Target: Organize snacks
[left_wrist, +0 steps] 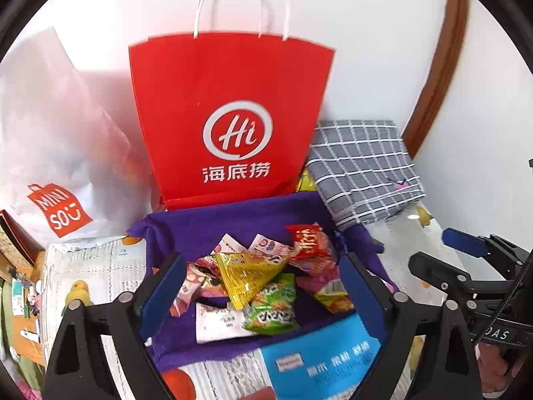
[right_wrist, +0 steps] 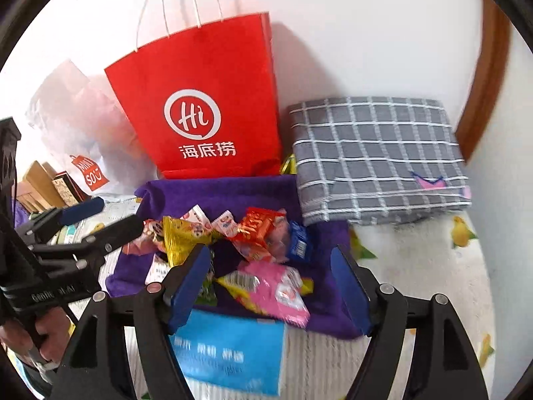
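A pile of several small snack packets [left_wrist: 263, 276] lies on a purple cloth [left_wrist: 233, 226]; it also shows in the right wrist view [right_wrist: 253, 246] on the cloth [right_wrist: 226, 193]. A blue packet [left_wrist: 319, 356] lies at the cloth's near edge, seen too in the right wrist view [right_wrist: 230, 350]. A red paper bag [left_wrist: 230, 116] stands upright behind the cloth, also in the right wrist view [right_wrist: 200, 106]. My left gripper [left_wrist: 263, 286] is open and empty, just above the pile. My right gripper [right_wrist: 273, 286] is open and empty over the pile's right side.
A folded grey checked cloth [left_wrist: 363, 170] lies right of the red bag, also in the right wrist view [right_wrist: 379, 160]. A white Miniso bag [left_wrist: 56, 153] leans at the left. Boxes [right_wrist: 43, 183] stand at the far left. The white wall is close behind.
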`<action>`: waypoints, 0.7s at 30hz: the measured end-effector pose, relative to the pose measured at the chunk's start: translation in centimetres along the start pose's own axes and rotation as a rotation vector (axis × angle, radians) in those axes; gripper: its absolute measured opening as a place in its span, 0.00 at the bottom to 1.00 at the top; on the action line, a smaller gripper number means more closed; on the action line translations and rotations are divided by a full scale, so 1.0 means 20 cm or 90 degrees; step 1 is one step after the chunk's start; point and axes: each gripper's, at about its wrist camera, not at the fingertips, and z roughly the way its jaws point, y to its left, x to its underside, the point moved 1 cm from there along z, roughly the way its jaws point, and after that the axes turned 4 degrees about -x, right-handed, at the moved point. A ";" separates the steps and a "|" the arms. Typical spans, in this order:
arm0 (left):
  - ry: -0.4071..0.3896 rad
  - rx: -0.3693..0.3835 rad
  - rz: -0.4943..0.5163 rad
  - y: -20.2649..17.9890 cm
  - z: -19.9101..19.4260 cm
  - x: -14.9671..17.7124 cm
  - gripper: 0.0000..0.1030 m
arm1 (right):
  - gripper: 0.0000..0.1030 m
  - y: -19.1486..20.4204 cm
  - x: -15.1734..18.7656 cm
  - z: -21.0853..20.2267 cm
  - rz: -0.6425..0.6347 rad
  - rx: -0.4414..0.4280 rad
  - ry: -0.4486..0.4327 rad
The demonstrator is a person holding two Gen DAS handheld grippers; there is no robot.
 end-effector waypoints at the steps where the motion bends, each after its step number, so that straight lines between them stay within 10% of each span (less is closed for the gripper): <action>1: -0.005 -0.001 0.000 -0.01 -0.03 0.02 0.93 | 0.78 0.00 0.02 -0.04 0.003 0.006 -0.003; 21: -0.053 -0.023 -0.050 -0.11 -0.80 0.58 0.96 | 0.98 0.10 0.57 -0.81 0.015 0.029 -0.058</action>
